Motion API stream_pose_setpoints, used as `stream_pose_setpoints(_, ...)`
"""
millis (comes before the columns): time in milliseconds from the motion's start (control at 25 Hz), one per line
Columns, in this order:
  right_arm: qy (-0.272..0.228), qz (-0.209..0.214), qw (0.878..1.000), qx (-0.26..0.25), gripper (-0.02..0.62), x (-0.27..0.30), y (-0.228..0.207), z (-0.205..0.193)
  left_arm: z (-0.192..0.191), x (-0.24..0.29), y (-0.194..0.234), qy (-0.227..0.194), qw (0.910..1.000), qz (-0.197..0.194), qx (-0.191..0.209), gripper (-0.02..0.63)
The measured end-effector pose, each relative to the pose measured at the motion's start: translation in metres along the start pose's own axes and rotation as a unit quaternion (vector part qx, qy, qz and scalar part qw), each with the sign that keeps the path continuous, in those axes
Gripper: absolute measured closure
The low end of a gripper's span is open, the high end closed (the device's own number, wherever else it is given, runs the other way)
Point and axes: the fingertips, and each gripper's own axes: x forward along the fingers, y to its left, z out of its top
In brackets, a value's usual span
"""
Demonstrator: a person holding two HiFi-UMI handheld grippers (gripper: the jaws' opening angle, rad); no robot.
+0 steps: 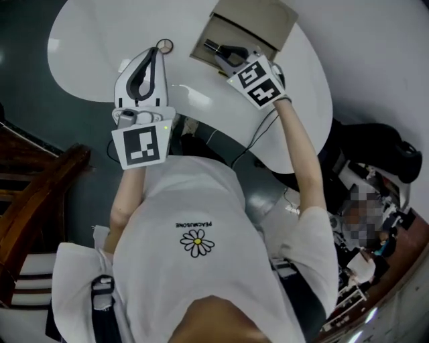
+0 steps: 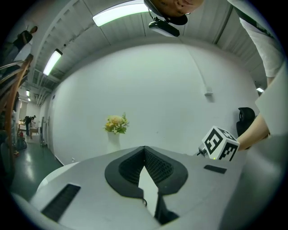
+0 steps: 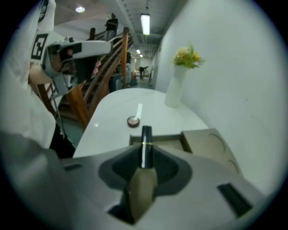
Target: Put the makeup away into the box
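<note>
Right gripper (image 3: 144, 167) was clamped on the lipstick (image 3: 146, 143), a black tube with a gold band. The jaws were narrow around its lower end and nothing else sat between them.

Key relation: the tube's long axis ran straight along the gripper's own pointing line. Its free end stuck out past the tips, aimed at the box (image 1: 258, 20).

- In the right gripper view the box's open tray sat dead ahead of and below the tube's end, with the flat lid part off to the right.
- In the head view the gripper tips were over the near edge of the tray, angled down into it.
- Probably the tube's end was already inside the rim, but it was dark against dark there, so I couldn't confirm that.

My read: no sideways correction was needed. The tube was lined up with the tray, so what remained was to go down along that same axis and lay it flat before letting go. Released nose-down, a round tube could tip or roll against the tray wall.

Left gripper (image 1: 158, 53) had its tips together, empty, held about level over the counter (image 1: 100, 47). The small round compact (image 1: 164, 45) lay on the counter just past those tips, left of the box and apart from it.

So the left hand was nearer the compact and the right hand nearer the box. The compact was not yet in the box.
</note>
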Motion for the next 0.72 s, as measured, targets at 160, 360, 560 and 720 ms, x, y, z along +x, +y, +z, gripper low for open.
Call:
stream_pose_setpoints(160, 0.040, 0.038, 0.998, -0.012, 0.483, 0.036, -0.004, -0.022, -0.013, 0.006, 0.011, 0.012, 0.9999, 0.011, 0.001, 0.586)
stream_pose_setpoints(360, 0.067, 0.070, 0.995, -0.019, 0.483, 0.052, -0.003, -0.035, -0.030, 0.002, 0.018, 0.033, 0.9989, 0.032, -0.012, 0.586)
stream_pose_setpoints(560, 0.075, 0.074, 0.994, -0.033, 0.482, 0.060, -0.003, -0.041, -0.039, -0.001, 0.020, 0.037, 0.9984, 0.039, -0.019, 0.586)
stream_pose_setpoints(720, 0.074, 0.066, 0.994, -0.039, 0.479, 0.062, -0.003, -0.043, -0.042, -0.006, 0.020, 0.042, 0.9979, 0.044, -0.022, 0.586)
